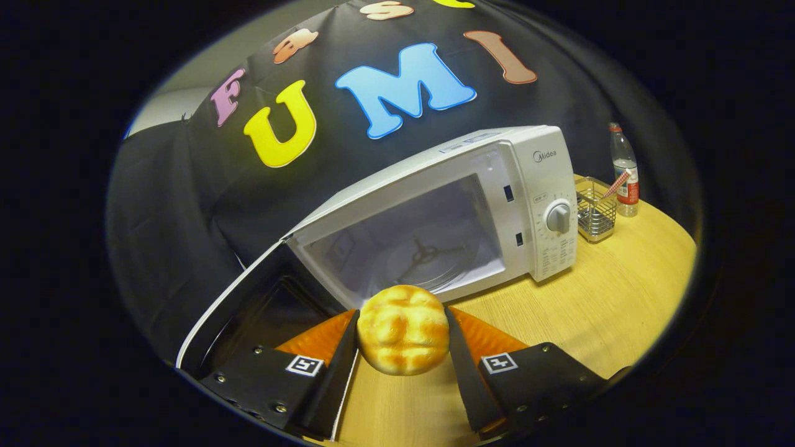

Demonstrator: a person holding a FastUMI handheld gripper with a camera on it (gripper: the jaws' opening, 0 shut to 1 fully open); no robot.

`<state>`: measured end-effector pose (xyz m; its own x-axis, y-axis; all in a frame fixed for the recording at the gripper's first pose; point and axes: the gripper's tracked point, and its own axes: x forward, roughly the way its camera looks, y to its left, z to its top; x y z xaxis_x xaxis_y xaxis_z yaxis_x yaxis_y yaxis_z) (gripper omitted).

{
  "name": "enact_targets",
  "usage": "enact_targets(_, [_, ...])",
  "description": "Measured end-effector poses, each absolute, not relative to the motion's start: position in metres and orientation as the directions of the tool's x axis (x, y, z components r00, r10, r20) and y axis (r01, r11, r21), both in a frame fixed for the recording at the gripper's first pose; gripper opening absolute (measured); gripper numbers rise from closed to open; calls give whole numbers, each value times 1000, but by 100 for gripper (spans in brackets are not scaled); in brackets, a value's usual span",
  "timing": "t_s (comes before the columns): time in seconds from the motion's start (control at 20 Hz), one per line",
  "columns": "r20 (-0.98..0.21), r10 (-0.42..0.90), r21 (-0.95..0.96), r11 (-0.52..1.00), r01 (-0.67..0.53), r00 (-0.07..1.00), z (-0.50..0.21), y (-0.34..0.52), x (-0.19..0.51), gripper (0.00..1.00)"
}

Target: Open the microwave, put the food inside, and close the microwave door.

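Observation:
A round golden bread bun [402, 329] is held between my two fingers, with the gripper [402, 335] shut on it and lifted off the wooden table [596, 310]. Just beyond the bun stands a white microwave [534, 186] with its cavity [422, 242] open and a glass turntable inside. Its dark door [248, 310] is swung wide open to the left of the fingers. The bun sits right in front of the cavity's lower edge.
To the right of the microwave stands a small wire basket [595, 214] with a striped straw, and a plastic water bottle [624, 171] behind it. Bare tabletop lies to the right of the fingers.

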<state>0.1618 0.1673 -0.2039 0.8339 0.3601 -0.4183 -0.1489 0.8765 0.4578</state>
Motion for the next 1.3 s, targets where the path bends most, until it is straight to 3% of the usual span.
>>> enact_targets(0.5, [-333,342,591,802,-87,879,-228,197,235,77])
enact_targets(0.9, [-348,277,665,746,27,896,-256,199,288,77])
enact_targets(1.3, [-383,206,624,776,88,900,-279,196,309,80])
